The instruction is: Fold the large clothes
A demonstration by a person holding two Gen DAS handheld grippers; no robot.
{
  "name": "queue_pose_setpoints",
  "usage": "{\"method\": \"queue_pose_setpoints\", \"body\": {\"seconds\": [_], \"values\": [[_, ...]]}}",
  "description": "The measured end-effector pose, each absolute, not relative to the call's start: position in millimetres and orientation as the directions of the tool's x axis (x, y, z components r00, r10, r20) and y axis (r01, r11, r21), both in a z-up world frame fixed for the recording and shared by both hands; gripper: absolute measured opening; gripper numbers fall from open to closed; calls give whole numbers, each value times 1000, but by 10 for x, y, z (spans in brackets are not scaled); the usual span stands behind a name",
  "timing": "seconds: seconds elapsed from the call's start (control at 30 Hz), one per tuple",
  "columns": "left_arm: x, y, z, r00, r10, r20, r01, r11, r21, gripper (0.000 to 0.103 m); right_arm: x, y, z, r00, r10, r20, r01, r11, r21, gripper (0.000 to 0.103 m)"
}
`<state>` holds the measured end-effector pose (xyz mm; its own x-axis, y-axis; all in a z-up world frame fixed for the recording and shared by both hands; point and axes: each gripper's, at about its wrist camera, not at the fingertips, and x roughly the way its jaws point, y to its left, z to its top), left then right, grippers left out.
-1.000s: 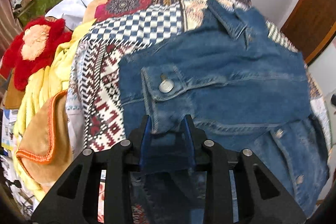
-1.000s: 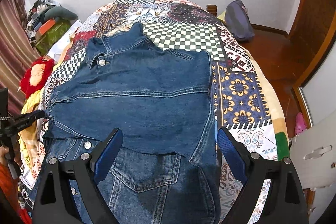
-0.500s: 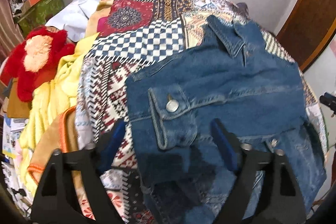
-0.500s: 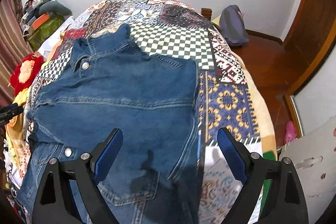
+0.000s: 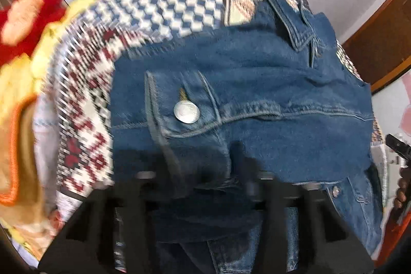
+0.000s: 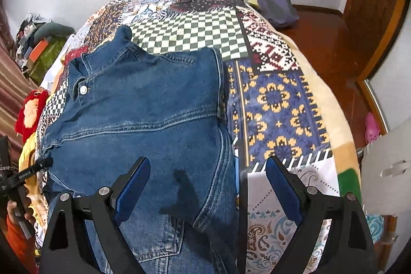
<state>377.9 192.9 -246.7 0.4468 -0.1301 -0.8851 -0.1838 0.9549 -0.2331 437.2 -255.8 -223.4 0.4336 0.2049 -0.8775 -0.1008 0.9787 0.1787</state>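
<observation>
Ahead of both your tongs spreads the patchwork bedspread of checks, red diamonds and blue-and-gold flowers (image 6: 277, 104), and on it lies the thing you are folding: the dark blue denim jacket with metal buttons (image 6: 143, 114). It lies straight in front of your right tongs and runs under them towards you, collar at the far end, the cloth flat and mostly smooth.

By the look of it, you are partway through. The sleeves seem already turned in over the body, since a buttoned cuff with a silver stud (image 5: 186, 112) rests on top of the denim just ahead of your left tongs. The lower part of the jacket, nearest you, with its pocket and buttons, lies under an edge of folded denim, so I judge the crosswise fold, hem up to collar, is not yet finished.

Your left black two-finger gripper (image 5: 205, 179) is blurred, its jaws closing, and a bunched edge of denim sits between them below the cuff; whether the pads already press on it, you cannot tell from this. Your right black gripper with blue pads (image 6: 206, 191) stands wide, straddling the jacket's right side seam without touching it, holding nothing.

A small dark shadow marks the denim between the right fingers.
</observation>
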Motion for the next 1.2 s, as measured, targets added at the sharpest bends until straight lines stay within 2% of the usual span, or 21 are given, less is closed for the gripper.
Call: {"method": "queue_pose_setpoints", "body": {"seconds": [0.37, 0.47, 0.57, 0.73, 0.8, 0.9, 1.2], "values": [[3579, 1907, -1845, 584, -50, -810, -129, 980, -154, 30, 4350, -2458, -2167, 445, 211, -870, -141, 976, 165, 90], [3479, 1955, -1903, 571, -43, -820, -136, 980, -146, 30, 4340, -2390, -2250, 422, 210, -882, -151, 976, 159, 90], [3485, 1942, -2195, 487, -34, -873, -146, 982, -120, 32, 4344, -2293, -2420, 364, 210, -907, -175, 972, 155, 90], [3424, 1936, -2560, 432, -7, -902, -177, 980, -92, 43, 4358, -2203, -2687, 291, 173, -941, -185, 975, 122, 90], [3407, 1973, -2575, 437, 9, -899, -206, 974, -91, 56, 4346, -2215, -2752, 283, 164, -945, -183, 976, 114, 90], [3373, 2038, -2582, 436, 30, -899, -231, 970, -80, 69, 4324, -2214, -2757, 288, 151, -946, -188, 977, 99, 90], [3232, 2072, -2344, 435, 31, -900, -160, 986, -44, 71, 4250, -2352, -2663, 310, 110, -944, -190, 980, 52, 90]]}}
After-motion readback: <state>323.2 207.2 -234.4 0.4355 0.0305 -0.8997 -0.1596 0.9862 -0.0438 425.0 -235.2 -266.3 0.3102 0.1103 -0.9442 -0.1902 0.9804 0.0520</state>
